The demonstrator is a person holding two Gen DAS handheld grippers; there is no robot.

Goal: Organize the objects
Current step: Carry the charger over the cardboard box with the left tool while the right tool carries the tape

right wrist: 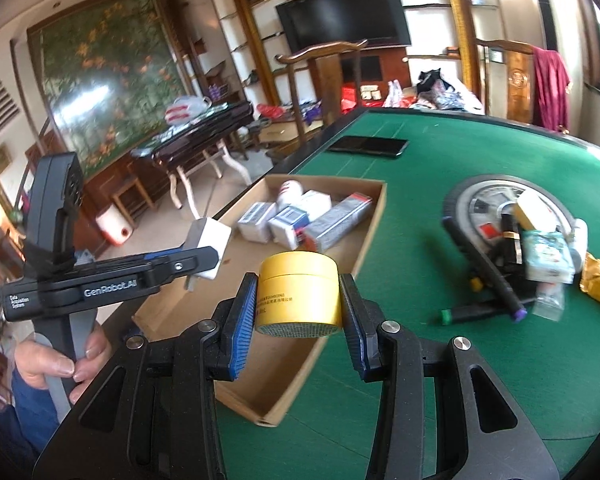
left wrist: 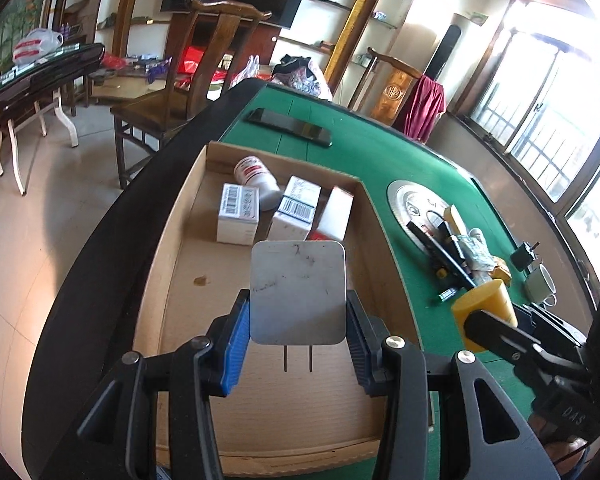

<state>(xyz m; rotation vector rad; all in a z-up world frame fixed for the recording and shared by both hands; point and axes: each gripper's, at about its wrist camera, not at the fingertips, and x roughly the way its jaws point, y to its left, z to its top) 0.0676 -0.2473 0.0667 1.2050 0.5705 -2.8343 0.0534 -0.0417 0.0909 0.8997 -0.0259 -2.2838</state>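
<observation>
L gripper pinches a white charger by its flat sides, prongs pointing back toward the wrist; it hangs over the box, above the bare floor on the near side of the cartons and bottle at the far end; so L is the nearer hand, drop prob. straight down. R gripper clamps a yellow jar upright, just off the box's right wall, over green felt; needs to shift left into the box. Pile of pens etc. sits well right of the box, unsorted.
</observation>
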